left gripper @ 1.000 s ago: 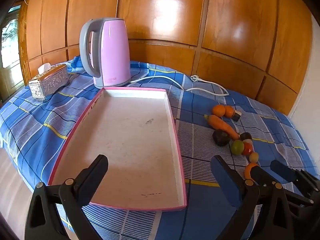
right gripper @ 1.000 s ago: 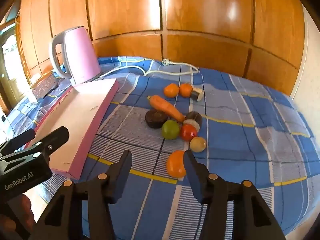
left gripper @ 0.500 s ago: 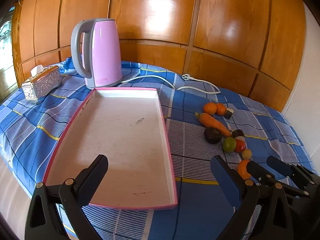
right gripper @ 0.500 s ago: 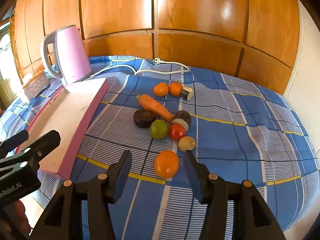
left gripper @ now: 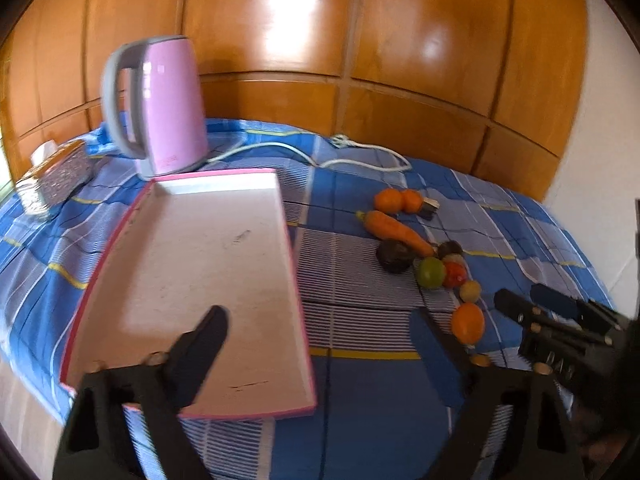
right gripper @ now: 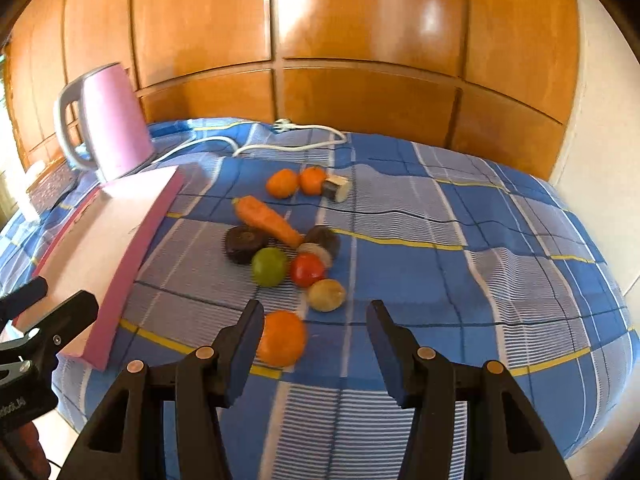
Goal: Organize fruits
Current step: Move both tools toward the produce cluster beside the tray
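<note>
A white tray with a pink rim (left gripper: 192,264) lies on the blue checked cloth, with nothing in it. My left gripper (left gripper: 320,336) hovers over the tray's near right corner; its jaws are closing with nothing between them. To the right sits a cluster of produce: a big orange (right gripper: 282,338), a yellowish round fruit (right gripper: 326,295), a tomato (right gripper: 307,270), a lime (right gripper: 270,266), a carrot (right gripper: 268,220) and two tangerines (right gripper: 282,183). My right gripper (right gripper: 314,316) stands open just above the cloth, and the big orange lies against its left finger, partly inside the gap.
A pink kettle (left gripper: 160,108) stands behind the tray, its white cord (left gripper: 360,152) trailing along the back. A silver tissue box (left gripper: 52,180) is at the far left. Dark round pieces (right gripper: 242,244) lie among the fruit. Wood panelling closes the back; the table's edge is just below the grippers.
The left jaws have narrowed. The right gripper has moved forward and a little left, so the big orange now sits at its left finger instead of ahead of the tips.
</note>
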Demonstrator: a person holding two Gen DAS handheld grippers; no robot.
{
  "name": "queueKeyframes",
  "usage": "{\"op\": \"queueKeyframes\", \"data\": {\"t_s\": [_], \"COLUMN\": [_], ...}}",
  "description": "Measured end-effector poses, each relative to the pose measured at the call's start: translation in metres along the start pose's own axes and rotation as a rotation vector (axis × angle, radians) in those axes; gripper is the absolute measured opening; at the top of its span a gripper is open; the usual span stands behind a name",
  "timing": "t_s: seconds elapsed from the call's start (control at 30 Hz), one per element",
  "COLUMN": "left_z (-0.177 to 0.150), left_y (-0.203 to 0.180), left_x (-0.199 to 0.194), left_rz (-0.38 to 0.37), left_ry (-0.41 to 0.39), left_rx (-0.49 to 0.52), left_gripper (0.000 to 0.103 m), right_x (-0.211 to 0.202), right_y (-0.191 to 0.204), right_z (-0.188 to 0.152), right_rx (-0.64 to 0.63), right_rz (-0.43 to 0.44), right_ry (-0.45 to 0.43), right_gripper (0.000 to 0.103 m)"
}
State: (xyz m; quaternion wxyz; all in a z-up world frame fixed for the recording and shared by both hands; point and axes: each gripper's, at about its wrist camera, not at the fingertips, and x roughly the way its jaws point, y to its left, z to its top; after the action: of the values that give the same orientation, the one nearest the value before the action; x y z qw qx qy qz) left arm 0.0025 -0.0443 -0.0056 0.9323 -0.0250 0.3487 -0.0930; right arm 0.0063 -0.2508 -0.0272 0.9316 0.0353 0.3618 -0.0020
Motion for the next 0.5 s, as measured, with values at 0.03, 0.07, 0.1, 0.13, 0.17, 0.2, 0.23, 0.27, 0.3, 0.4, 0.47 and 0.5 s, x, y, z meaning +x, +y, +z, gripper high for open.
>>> {"op": "queueKeyframes", "data": {"t_s": [0.03,0.07,0.1,0.13,0.17,0.2,0.23,0.27,0.3,0.4,0.47,0.5], "left_z": [0.0,0.001,0.002,0.003,0.004,0.005,0.005,0.006,0.006,0.006,0.003,0.003], "left_y": [-0.003,-0.008,-0.012,-0.017,-0.023,-0.027,-0.033,-0.039,-0.046,-0.064,-0.079,-0.084], "left_x": [0.002,0.005,0.007,0.009,0.012,0.015,0.018,0.021,0.024,0.033,0.04,0.044], "left_rz": [-0.01,-0.029,-0.049,-0.068,-0.099,-0.119,-0.151,-0.175,-0.21,-0.277,-0.301,-0.307], "left_ry": [0.008,0.02,0.032,0.042,0.057,0.065,0.076,0.085,0.1,0.136,0.154,0.164], "left_rx": [0.015,0.038,0.057,0.072,0.093,0.106,0.123,0.137,0.155,0.201,0.237,0.248], "left_gripper": [0.079,0.072,0.068,0.06,0.053,0.05,0.047,0.043,0.043,0.043,0.043,0.043], "right_x": [0.002,0.003,0.003,0.005,0.006,0.006,0.007,0.008,0.01,0.011,0.012,0.013], "right_y": [-0.008,-0.015,-0.021,-0.029,-0.035,-0.041,-0.049,-0.055,-0.062,-0.074,-0.079,-0.081], "right_z": [0.001,0.001,0.002,0.002,0.003,0.003,0.003,0.004,0.005,0.007,0.006,0.005], "right_rx": [0.023,0.034,0.045,0.058,0.069,0.081,0.099,0.113,0.132,0.165,0.177,0.177], "right_rz": [-0.006,-0.016,-0.025,-0.035,-0.042,-0.044,-0.042,-0.038,-0.034,-0.037,-0.041,-0.048], "right_ry": [0.007,0.001,-0.001,-0.002,0.004,0.008,0.014,0.016,0.017,0.034,0.043,0.047], "right_gripper": [0.054,0.054,0.054,0.054,0.054,0.054,0.054,0.054,0.054,0.053,0.053,0.053]}}
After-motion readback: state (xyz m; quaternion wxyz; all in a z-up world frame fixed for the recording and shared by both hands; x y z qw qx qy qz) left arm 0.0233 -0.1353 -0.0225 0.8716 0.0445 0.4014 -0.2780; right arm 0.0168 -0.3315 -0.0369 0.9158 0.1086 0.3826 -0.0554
